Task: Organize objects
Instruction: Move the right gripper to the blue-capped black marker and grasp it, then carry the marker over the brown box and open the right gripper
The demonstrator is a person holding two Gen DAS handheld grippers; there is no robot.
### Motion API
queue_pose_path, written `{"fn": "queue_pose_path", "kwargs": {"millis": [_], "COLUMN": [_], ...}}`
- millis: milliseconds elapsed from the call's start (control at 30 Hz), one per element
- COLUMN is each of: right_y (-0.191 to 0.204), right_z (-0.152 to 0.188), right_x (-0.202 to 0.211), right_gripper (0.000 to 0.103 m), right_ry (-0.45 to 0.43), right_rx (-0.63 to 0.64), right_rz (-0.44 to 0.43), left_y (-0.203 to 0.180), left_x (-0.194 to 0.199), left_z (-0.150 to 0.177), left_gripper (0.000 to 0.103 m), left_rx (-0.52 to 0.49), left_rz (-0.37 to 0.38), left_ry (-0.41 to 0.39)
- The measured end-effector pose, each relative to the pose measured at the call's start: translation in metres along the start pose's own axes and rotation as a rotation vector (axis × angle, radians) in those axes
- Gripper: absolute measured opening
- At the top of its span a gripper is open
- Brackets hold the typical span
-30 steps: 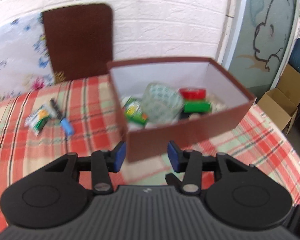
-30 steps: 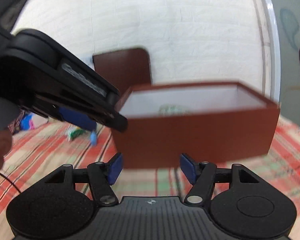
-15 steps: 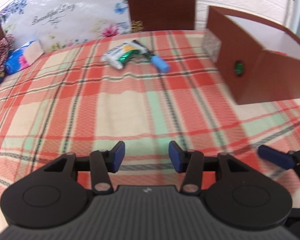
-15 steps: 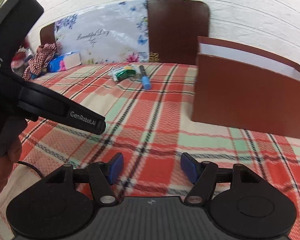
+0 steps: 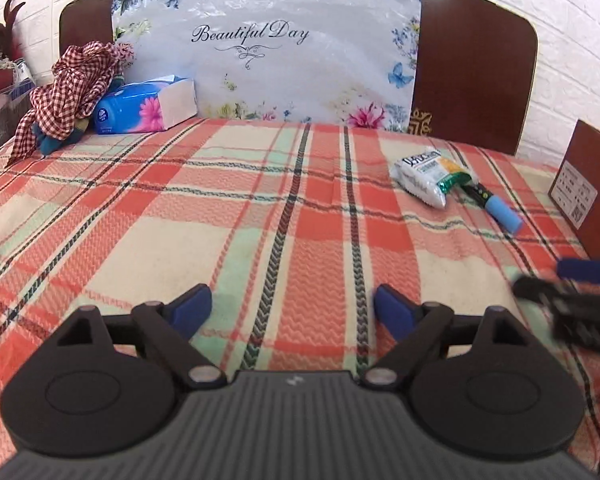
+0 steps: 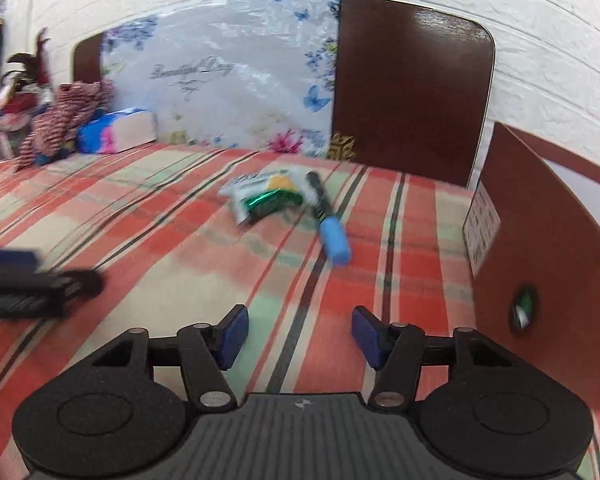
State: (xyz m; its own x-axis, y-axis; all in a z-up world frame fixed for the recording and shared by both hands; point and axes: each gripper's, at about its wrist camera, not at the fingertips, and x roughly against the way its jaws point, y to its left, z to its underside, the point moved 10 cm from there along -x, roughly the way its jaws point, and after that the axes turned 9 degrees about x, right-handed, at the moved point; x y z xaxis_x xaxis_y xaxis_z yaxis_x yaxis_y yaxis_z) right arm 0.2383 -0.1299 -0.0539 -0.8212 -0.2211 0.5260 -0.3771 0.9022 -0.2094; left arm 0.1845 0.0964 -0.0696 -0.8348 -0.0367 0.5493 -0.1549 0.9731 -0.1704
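Two loose items left on the plaid bed: snack packet (image 6: 266,196) and blue-capped marker (image 6: 327,216), touching, just left of the brown box (image 6: 540,248). From right gripper (image 6: 300,336) they lie ahead, slightly left; the marker's long axis runs away from the jaws, cap end nearer. From left gripper (image 5: 292,308) both sit far ahead-right, so right hand looks nearer, likely picker. Left jaws have just been opening, now wide, nothing between; right jaws have just been closing, part open, also empty.
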Motion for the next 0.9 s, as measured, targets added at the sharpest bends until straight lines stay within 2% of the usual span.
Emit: {"fn": "queue_pose_path", "kwargs": {"millis": [67,200,300,367,500,700,900], "right_y": [-0.010,-0.025,-0.020,-0.017,-0.019,-0.018,-0.026], "right_z": [-0.011,-0.027,-0.028,-0.025,-0.005,0.044,0.087], "right_x": [-0.024,-0.059,-0.060,-0.052,-0.021,0.055,0.118], "right_gripper": [0.052,0.035,0.017,0.017,0.017,0.017,0.017], "right_ry": [0.004,0.019,0.015,0.017,0.030,0.053,0.061], "right_rx": [-0.020,-0.056,-0.017,0.001,-0.052,-0.064,-0.074], "right_rz": [0.029,0.054,0.046,0.048,0.027,-0.028,-0.019], "left_y": [-0.006,-0.006,-0.007,-0.007,-0.008,-0.009,-0.014], "left_x": [-0.003,-0.007,-0.007,-0.008,-0.009,-0.009,0.001], "left_z": [0.001,0.000,0.001,0.000,0.000,0.001,0.005], "left_gripper": [0.090,0.090,0.090,0.090,0.090,0.091,0.091], "left_rx": [-0.027,-0.016,-0.007,-0.010,-0.016,-0.039,-0.088], "left_rz": [-0.002,0.015,0.015,0.012,0.008,-0.008,-0.067], "left_ry": [-0.003,-0.001,-0.005,-0.004,0.000,0.005,-0.002]}}
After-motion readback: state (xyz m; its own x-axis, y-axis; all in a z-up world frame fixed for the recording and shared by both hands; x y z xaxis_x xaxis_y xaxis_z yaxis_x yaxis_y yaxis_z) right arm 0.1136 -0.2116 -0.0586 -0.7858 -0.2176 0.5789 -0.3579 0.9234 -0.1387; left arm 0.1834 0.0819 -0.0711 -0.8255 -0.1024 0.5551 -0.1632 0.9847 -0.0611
